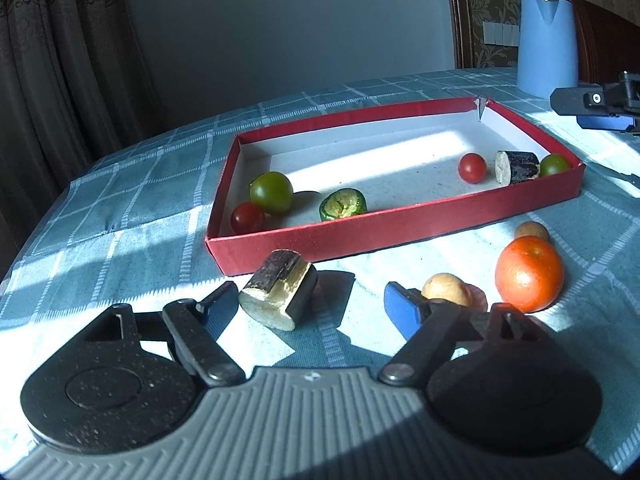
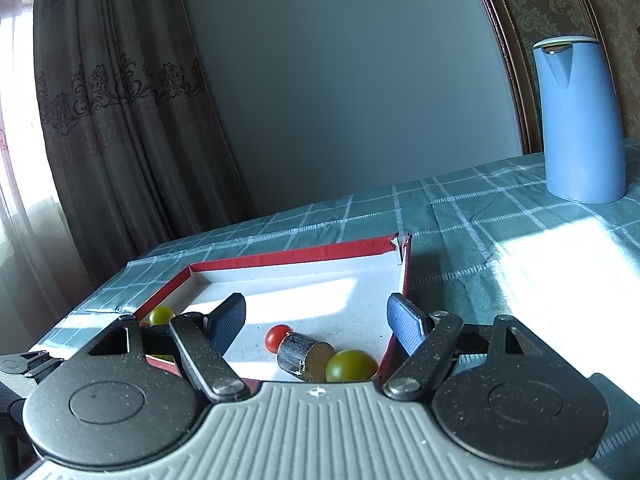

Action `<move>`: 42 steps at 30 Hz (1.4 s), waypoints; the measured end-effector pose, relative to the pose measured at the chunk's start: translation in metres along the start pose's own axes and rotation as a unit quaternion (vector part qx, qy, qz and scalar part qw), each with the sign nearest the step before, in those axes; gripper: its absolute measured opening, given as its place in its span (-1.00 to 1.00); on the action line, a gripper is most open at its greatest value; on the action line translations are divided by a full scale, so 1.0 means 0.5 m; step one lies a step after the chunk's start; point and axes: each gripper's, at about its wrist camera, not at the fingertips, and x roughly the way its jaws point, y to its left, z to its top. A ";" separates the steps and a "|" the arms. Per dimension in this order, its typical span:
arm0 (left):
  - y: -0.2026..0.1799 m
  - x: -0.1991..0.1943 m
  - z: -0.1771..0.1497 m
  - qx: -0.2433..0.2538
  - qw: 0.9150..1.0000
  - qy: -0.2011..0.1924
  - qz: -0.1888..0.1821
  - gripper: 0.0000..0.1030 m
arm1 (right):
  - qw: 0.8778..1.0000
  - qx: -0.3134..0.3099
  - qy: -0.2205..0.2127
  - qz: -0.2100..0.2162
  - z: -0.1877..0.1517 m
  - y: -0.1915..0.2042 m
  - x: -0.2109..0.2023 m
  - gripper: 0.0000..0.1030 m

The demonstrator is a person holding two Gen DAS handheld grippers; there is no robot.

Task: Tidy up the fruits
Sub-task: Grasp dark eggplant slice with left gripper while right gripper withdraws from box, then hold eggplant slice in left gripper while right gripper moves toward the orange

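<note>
My left gripper [image 1: 312, 306] is open just above the tablecloth. A dark-skinned cut fruit chunk [image 1: 280, 288] lies between its fingers, close to the left finger. A red cardboard tray [image 1: 396, 224] beyond holds a green tomato [image 1: 271, 192], red cherry tomatoes [image 1: 247, 218], a cut green piece [image 1: 343, 205], another dark chunk [image 1: 516, 167] and a green tomato [image 1: 554, 165]. An orange [image 1: 529, 274] and two tan round fruits [image 1: 446, 290] lie on the cloth at right. My right gripper [image 2: 316, 322] is open and empty over the tray's right end [image 2: 406, 264], above a dark chunk [image 2: 304, 354].
A blue kettle [image 1: 547, 42] stands at the back right, also in the right wrist view [image 2: 580, 120]. The right gripper's body [image 1: 600, 106] shows at the right edge of the left wrist view. A curtain hangs at left beyond the table edge.
</note>
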 end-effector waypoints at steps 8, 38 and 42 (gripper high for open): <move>0.023 0.001 -0.004 -0.025 0.999 0.002 -0.020 -0.41 | 1.000 -0.003 0.004 -0.005 0.000 0.001 0.003 0.50; -0.004 -0.001 -0.001 -0.003 1.000 -0.012 -0.002 -0.40 | 0.987 -0.089 0.096 0.096 -0.114 0.110 -0.082 0.50; -0.005 -0.001 -0.001 -0.002 1.000 -0.012 -0.001 -0.40 | 0.981 -0.115 0.119 0.098 -0.130 0.152 -0.060 0.50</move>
